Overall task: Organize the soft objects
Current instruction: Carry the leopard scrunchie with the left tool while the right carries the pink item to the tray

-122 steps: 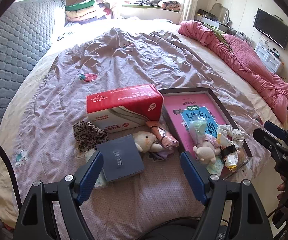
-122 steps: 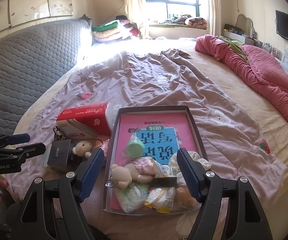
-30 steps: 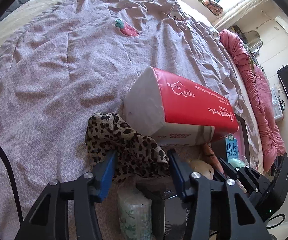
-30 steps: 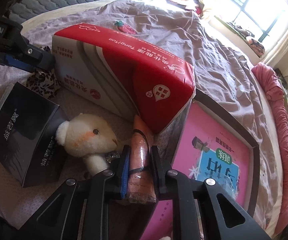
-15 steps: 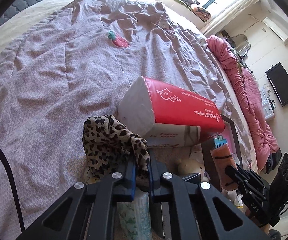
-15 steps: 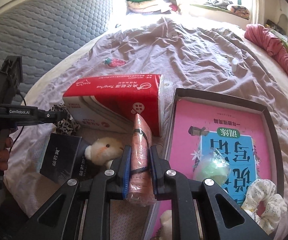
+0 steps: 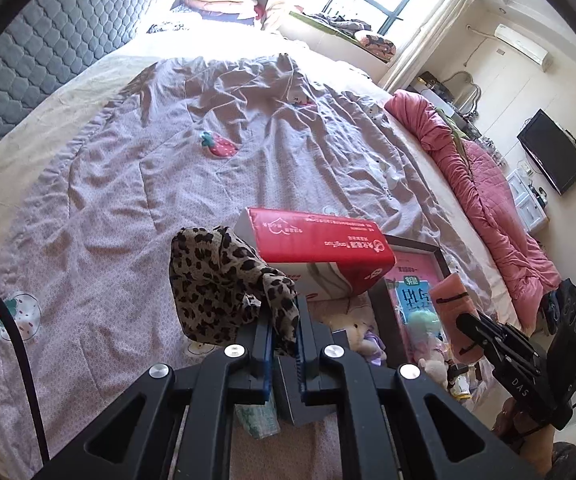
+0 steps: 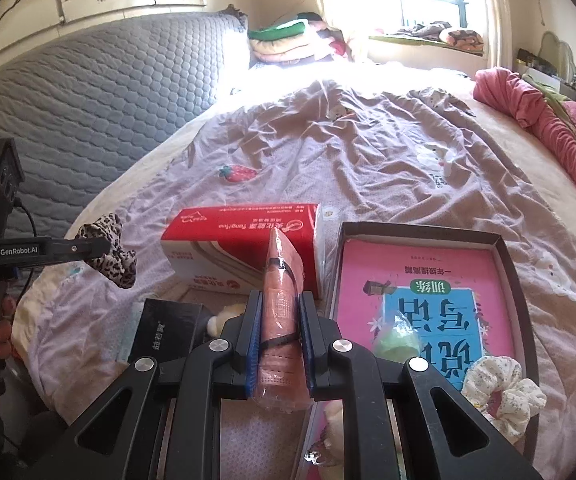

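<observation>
My left gripper (image 7: pixel 283 332) is shut on a leopard-print scrunchie (image 7: pixel 216 280) and holds it above the bed; it also shows in the right wrist view (image 8: pixel 108 256). My right gripper (image 8: pixel 280 332) is shut on a pink plastic-wrapped soft pack (image 8: pixel 282 300), held above the bed just left of the dark tray (image 8: pixel 504 256); the pack also shows in the left wrist view (image 7: pixel 454 312). The tray holds a pink book (image 8: pixel 420 280), a green soft ball (image 8: pixel 398 338) and a white floral scrunchie (image 8: pixel 500 392). A small cream plush bear (image 7: pixel 354 334) lies by the tray.
A red tissue pack (image 8: pixel 248 248) lies on the lilac quilt (image 7: pixel 168 168) left of the tray. A black box (image 8: pixel 168 332) and a green tissue packet (image 7: pixel 258 420) lie near the bed's front edge. A pink duvet (image 7: pixel 488 200) lies at the right, a grey headboard (image 8: pixel 88 96) at the left.
Both grippers have risen with their loads: the left lifts the leopard scrunchie off the bed, the right raises the pink pack higher beside the tray.
</observation>
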### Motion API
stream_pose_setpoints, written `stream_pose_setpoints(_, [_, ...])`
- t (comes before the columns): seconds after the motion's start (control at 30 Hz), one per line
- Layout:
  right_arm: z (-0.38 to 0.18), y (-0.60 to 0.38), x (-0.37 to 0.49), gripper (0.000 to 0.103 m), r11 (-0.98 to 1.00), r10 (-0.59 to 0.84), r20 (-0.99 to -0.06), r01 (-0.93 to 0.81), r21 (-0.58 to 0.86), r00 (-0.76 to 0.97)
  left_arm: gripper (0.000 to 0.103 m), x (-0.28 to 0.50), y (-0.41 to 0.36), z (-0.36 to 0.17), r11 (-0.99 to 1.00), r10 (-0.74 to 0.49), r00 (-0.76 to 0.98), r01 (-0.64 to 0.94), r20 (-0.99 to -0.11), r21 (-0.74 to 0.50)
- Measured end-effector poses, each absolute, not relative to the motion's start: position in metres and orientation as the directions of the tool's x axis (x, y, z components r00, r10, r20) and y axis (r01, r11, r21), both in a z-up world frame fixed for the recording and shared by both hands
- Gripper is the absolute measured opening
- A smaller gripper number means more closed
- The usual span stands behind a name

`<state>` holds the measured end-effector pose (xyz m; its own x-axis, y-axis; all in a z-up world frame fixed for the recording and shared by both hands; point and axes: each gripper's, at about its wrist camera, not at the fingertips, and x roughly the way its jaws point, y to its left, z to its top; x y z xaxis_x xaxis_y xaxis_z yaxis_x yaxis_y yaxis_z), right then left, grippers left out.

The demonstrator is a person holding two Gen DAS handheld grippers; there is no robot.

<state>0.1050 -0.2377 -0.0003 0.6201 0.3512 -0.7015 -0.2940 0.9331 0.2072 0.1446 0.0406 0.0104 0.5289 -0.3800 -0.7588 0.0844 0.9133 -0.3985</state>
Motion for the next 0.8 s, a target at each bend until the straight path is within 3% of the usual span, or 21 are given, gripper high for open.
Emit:
stream_pose_setpoints(0.33, [0.038, -0.265, 0.074, 0.018, 0.936, 0.352, -0.642, -0.273, 0.223, 0.681, 0.009, 0.113, 0.009, 0.061, 0.938, -0.339, 0.583, 0.148, -0.738, -0.314])
stream_pose_setpoints(0.8, [0.068, -0.308, 0.041, 0.018, 0.946, 0.322, -0.595, -0.221, 0.239, 0.736, 0.009, 0.082, -0.042, 0.092, 0.951, -0.307, 0.604, 0.223, -0.735, -0.214])
